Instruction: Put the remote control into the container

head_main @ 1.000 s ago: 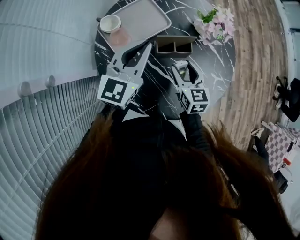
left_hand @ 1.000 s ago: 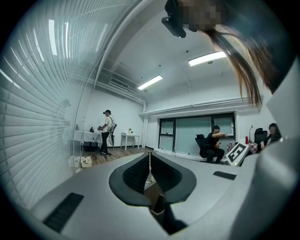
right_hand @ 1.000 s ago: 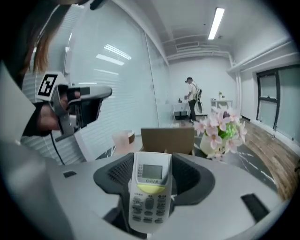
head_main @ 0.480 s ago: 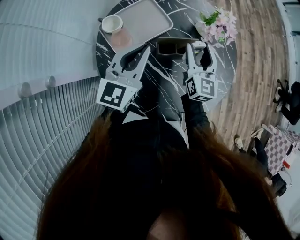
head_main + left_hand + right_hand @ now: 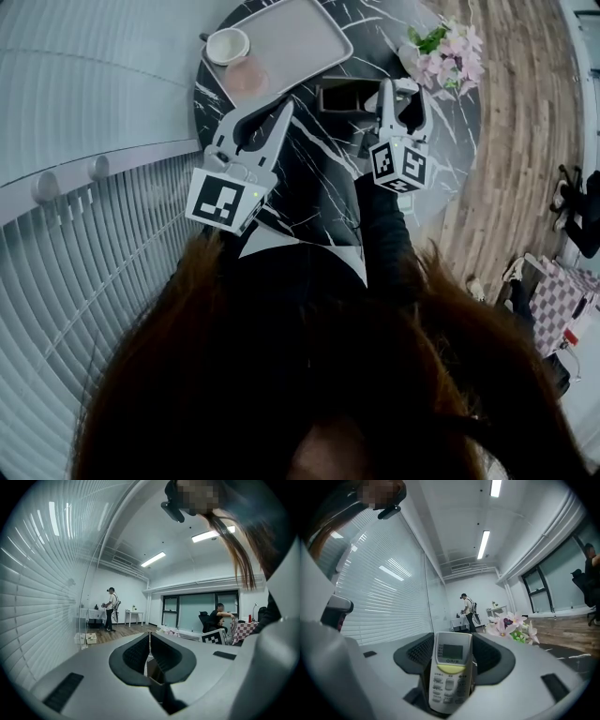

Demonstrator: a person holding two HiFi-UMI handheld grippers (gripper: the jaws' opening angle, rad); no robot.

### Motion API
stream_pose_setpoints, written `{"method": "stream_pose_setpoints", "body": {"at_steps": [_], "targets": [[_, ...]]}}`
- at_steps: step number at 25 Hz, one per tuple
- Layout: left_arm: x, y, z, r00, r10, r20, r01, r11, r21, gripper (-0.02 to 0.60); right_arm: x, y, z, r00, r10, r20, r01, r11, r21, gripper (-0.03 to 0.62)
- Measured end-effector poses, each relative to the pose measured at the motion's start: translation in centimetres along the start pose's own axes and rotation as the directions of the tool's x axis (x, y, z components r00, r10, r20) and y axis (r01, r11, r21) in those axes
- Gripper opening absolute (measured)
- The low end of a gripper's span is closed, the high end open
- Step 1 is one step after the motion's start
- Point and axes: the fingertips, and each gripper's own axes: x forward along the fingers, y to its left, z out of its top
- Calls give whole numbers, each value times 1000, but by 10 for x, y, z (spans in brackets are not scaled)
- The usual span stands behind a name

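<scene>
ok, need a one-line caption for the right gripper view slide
Right gripper shut on a white remote control, display end pointing out past the jaws, pink flowers beyond.

The left gripper (image 5: 149, 637) and right gripper (image 5: 401, 94) are pale grey plastic, with dark ribbed pads (image 5: 136, 656) inside the fingers (image 5: 534, 667). Behind the fingers each carries a white cube (image 5: 225, 197) with black square markers. The sleeve (image 5: 384, 234) is black, the hair (image 5: 281, 375) long and brown.
</scene>
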Motion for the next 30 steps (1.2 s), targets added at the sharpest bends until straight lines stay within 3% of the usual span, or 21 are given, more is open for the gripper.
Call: {"method": "stream_pose_setpoints", "body": {"at_steps": [12, 20, 26, 30], "targets": [[-1, 0, -2, 1000, 3, -3, -3, 1000, -1, 16, -10, 10, -31, 995, 16, -100, -24, 996, -85, 247], [-2, 1, 0, 1000, 3, 3, -3, 1000, -4, 15, -11, 24, -28, 990, 17, -141, -48, 974, -223, 247], [-1, 1, 0, 1000, 4, -9, -4, 1000, -4, 17, -19, 14, -48, 973, -46, -225, -6, 974, -226, 241], [0, 0, -2, 1000, -4, -11, 4, 1000, 5, 16, -18, 13, -54, 971, -38, -238, -19, 973, -230, 232]]}}
